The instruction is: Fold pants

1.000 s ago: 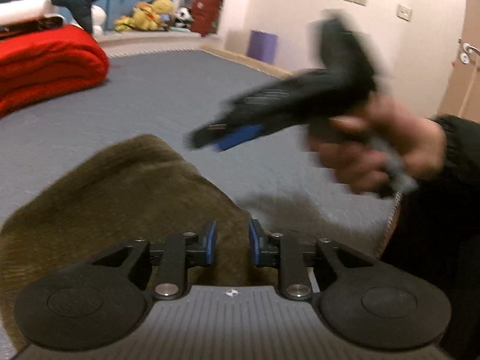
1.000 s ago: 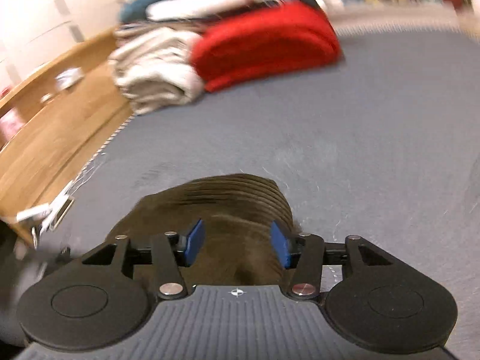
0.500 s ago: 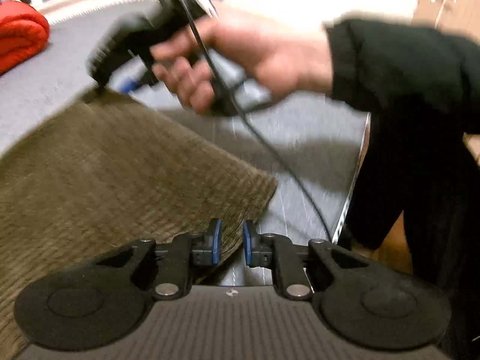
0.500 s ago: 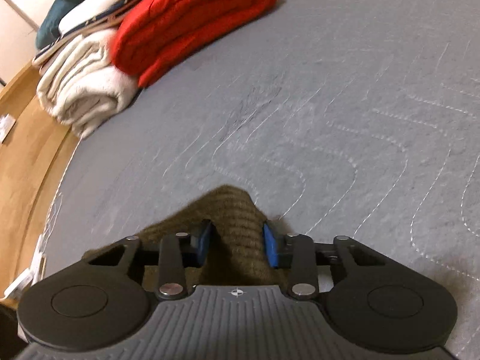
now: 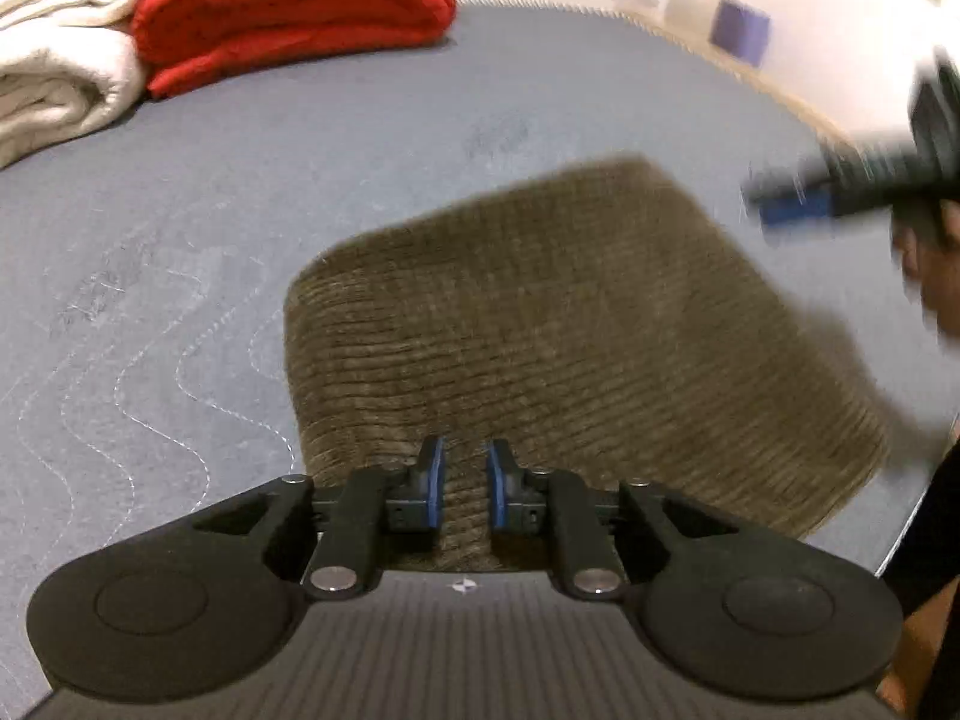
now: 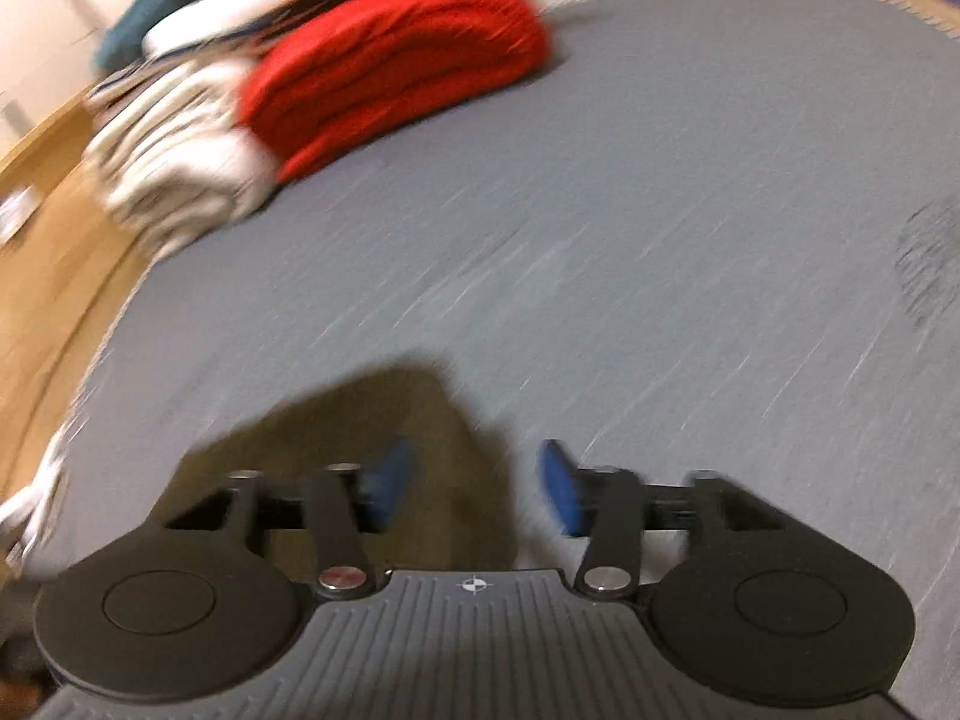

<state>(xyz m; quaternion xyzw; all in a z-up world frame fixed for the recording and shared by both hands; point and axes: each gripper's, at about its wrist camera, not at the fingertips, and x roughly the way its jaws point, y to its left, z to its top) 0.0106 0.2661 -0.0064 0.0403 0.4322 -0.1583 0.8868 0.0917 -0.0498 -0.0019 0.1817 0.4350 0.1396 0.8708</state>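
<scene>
Pants [image 5: 540,348], brown corduroy, lie as a compact folded rectangle on the grey quilted bed [image 5: 240,180], near my side of it and well apart from the red blanket [image 5: 288,6] and the cream blanket [image 5: 54,72] stacked at the far edge. A second ago I had cloth between both sets of jaws; now both are letting go. My left gripper [image 5: 462,483] hangs over the near edge of the fold, its jaws narrow and opening, corduroy showing in the gap but the pads not pressing it. My right gripper [image 6: 474,489] has its jaws wide and opening, with one corner of the pants under the left pad and bare bed under the other; the frame is smeared by motion. In the left view that gripper is a blur at the right edge, off the cloth. I judge the last fold is laid down and only a check of the edges remains.
</scene>
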